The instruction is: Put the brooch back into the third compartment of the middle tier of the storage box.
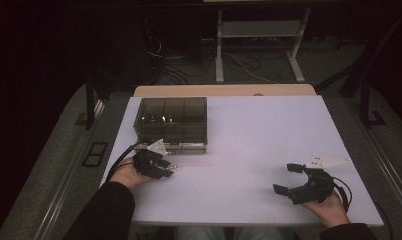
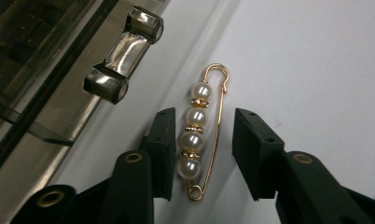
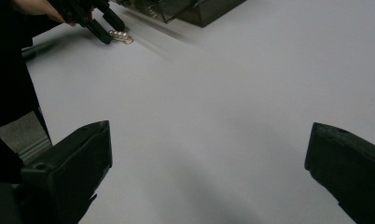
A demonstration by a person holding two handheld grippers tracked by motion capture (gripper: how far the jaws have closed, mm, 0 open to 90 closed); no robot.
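A gold safety-pin brooch (image 2: 197,135) with several pearls lies flat on the white table (image 1: 259,130), just in front of a smoky clear drawer box (image 1: 171,120). My left gripper (image 2: 204,115) straddles the brooch. Its left pad sits right beside the pearls, and a gap remains between the gold wire and the right pad. From above, the left gripper (image 1: 169,170) is at the table's left near the box. My right gripper (image 1: 286,178) rests at the front right, jaws wide apart with nothing between them. In the right gripper view the brooch (image 3: 121,36) shows far off at the left gripper's tips.
The box's clear drawer handle (image 2: 122,51) is close to the left of the brooch. Table legs and cables (image 1: 224,60) stand on the floor beyond the far edge. Bare white tabletop (image 3: 213,93) stretches between the two grippers.
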